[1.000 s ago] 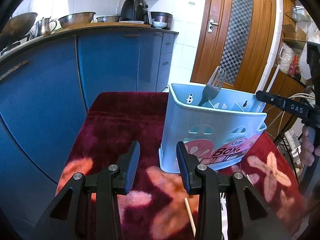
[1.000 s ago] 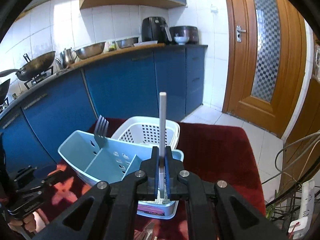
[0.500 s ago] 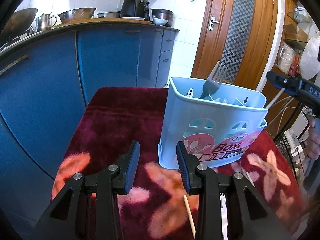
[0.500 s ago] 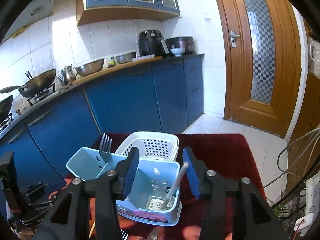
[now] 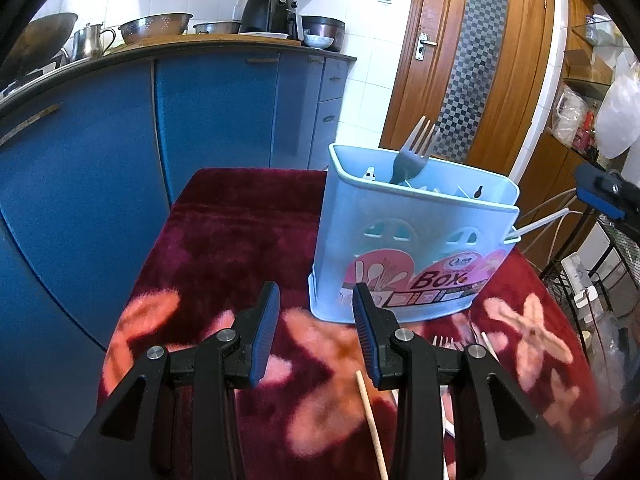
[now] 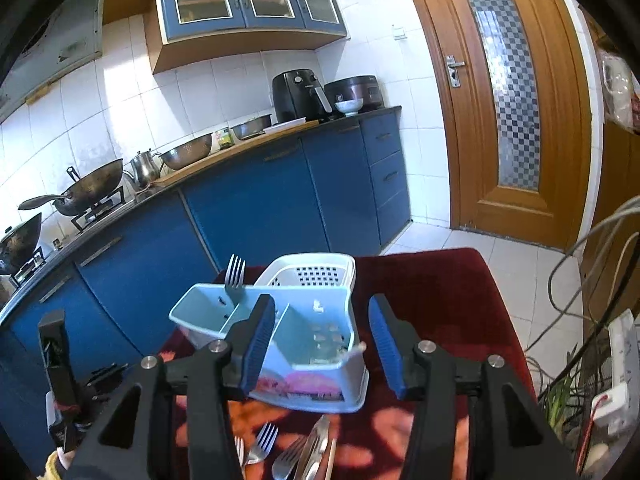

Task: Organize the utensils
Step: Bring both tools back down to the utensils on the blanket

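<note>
A light blue utensil box point(image 5: 412, 248) stands on the red patterned cloth point(image 5: 224, 240); it also shows in the right wrist view point(image 6: 304, 344). A fork point(image 5: 412, 152) stands tines up in its left compartment. A white chopstick point(image 5: 540, 222) leans out of the right compartment. My left gripper point(image 5: 316, 328) is open and empty, low in front of the box. My right gripper point(image 6: 322, 340) is open and empty above the box. Several forks point(image 6: 260, 444) and a knife point(image 6: 316, 448) lie on the cloth below it. A wooden chopstick point(image 5: 372, 428) lies by the left gripper.
A white perforated basket point(image 6: 316, 272) stands behind the box. Blue kitchen cabinets point(image 5: 160, 128) run along the far side, with a wooden door point(image 5: 472, 60) to the right. Cables and a power strip point(image 6: 616, 364) hang at the table's right.
My right gripper opened and let the white chopstick drop into the box, then rose and pulled back. My left gripper stayed open and shifted slightly back.
</note>
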`<state>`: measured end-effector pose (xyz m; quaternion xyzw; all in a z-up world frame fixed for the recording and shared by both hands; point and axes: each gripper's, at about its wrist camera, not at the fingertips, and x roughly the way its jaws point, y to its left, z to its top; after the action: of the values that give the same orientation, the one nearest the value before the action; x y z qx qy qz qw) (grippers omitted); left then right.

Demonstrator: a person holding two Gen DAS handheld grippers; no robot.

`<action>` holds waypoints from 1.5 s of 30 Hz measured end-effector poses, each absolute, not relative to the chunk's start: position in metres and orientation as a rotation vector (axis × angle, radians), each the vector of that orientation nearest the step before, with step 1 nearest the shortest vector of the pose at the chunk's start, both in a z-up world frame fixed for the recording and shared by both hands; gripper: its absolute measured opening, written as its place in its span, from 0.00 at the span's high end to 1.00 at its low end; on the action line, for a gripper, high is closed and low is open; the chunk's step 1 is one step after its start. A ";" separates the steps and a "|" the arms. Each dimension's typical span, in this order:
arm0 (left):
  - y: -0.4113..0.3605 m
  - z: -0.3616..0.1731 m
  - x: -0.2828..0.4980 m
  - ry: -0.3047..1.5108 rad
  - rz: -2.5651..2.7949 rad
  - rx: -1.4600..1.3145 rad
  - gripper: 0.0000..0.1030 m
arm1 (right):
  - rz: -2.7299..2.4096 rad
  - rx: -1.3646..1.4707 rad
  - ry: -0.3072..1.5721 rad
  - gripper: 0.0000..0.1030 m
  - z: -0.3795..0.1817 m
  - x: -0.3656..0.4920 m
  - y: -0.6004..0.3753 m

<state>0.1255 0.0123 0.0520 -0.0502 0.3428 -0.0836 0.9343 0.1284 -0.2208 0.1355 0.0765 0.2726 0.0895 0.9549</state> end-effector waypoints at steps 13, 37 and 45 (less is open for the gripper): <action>0.020 0.057 0.090 0.725 -0.166 -0.073 0.63 | 0.175 0.168 0.670 0.49 0.111 0.081 -0.220; 0.014 0.019 0.057 0.878 -0.158 -0.059 0.63 | 0.124 0.215 0.886 0.45 0.040 0.032 -0.221; 0.002 0.004 0.060 0.938 -0.193 -0.058 0.63 | 0.132 0.221 0.940 0.44 0.020 0.028 -0.222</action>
<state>0.0598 0.0023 0.0041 -0.0277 0.4512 -0.0928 0.8871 0.0277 -0.2215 0.0203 0.1062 0.4518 0.0633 0.8835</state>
